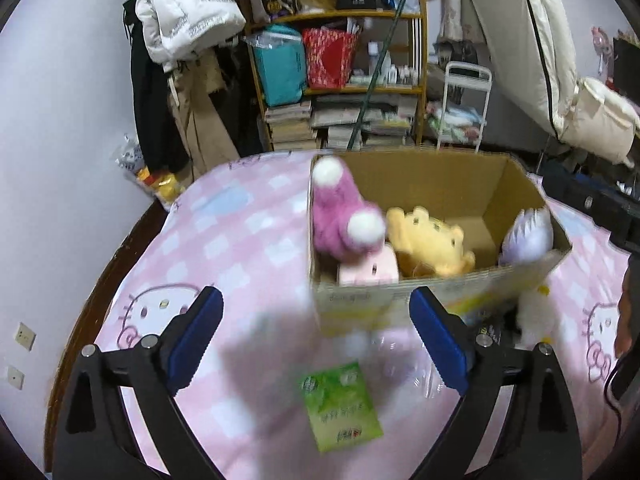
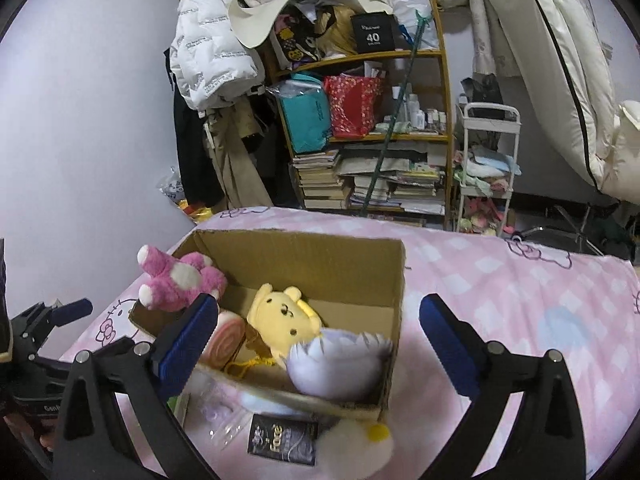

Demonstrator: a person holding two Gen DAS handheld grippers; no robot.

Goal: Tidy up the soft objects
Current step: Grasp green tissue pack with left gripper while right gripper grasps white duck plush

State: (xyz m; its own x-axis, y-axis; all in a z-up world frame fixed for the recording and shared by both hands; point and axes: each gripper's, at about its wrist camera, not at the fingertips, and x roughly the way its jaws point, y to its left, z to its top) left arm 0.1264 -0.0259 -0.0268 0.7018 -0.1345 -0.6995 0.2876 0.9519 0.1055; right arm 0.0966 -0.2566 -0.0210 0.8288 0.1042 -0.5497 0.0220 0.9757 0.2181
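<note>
An open cardboard box (image 1: 440, 176) (image 2: 304, 260) stands on a pink checked bed cover. A pink plush (image 1: 340, 220) (image 2: 176, 280) lies over its left corner. Inside are a yellow bear (image 1: 428, 240) (image 2: 280, 316), a pink roll plush (image 1: 368, 268) (image 2: 226, 336) and a lavender spiky plush (image 1: 528, 236) (image 2: 336, 364). A white plush (image 1: 534, 316) (image 2: 360, 444) lies outside, against the box's near wall. My left gripper (image 1: 316, 300) is open before the box with nothing between its fingers. My right gripper (image 2: 319, 304) is open above the box's near right part, also holding nothing.
On the cover near me lie a green packet (image 1: 340, 408), a black packet (image 2: 284, 440) and a clear plastic bag (image 1: 408, 360). Beyond the bed stand a crowded wooden shelf (image 1: 340, 88), hanging coats (image 1: 180, 20) and a white cart (image 2: 488, 160). The bed's dark edge (image 1: 100, 280) runs left.
</note>
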